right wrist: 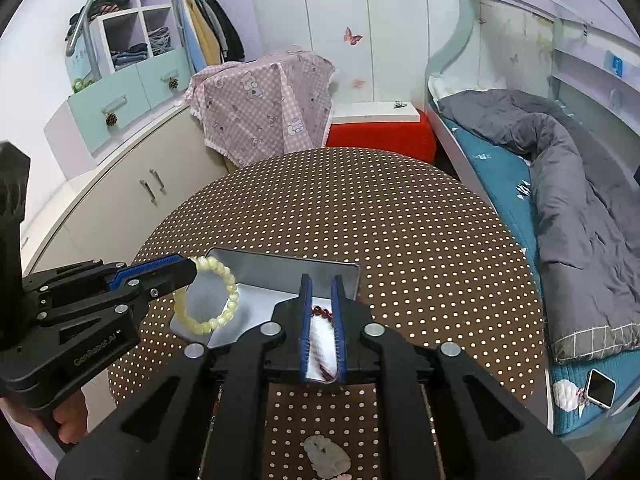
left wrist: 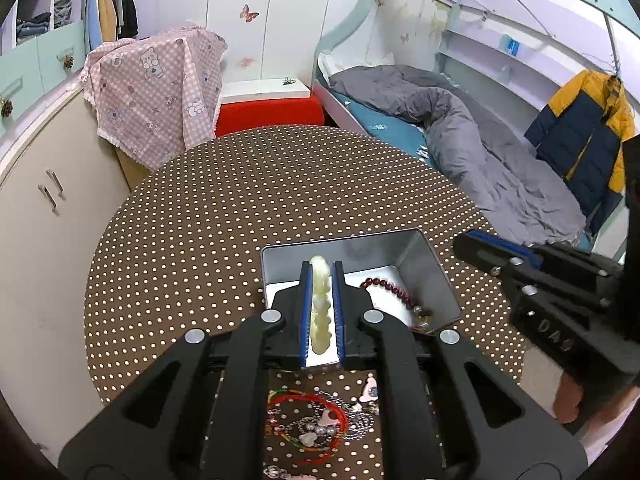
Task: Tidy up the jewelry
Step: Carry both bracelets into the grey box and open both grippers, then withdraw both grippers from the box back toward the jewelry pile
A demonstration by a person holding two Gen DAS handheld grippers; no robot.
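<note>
My left gripper (left wrist: 321, 276) is shut on a pale yellow bead bracelet (left wrist: 321, 304) and holds it over the left part of an open silver tin (left wrist: 424, 268). The bracelet hangs as a ring in the right wrist view (right wrist: 216, 304), above the tin's (right wrist: 280, 268) left end. A dark red bead bracelet (left wrist: 392, 290) lies inside the tin. My right gripper (right wrist: 321, 284) hovers over the tin's right part with a narrow gap between its fingers; the red bracelet (right wrist: 322, 312) shows through the gap, below them. It appears empty.
The tin sits on a round brown polka-dot table (left wrist: 240, 208). Near the front edge lie a red cord bracelet (left wrist: 304, 400), chains with pink heart charms (left wrist: 320, 428) and a pale jade pendant (right wrist: 326, 458). A bed (left wrist: 460, 140) is on the right, cabinets (left wrist: 48, 200) on the left.
</note>
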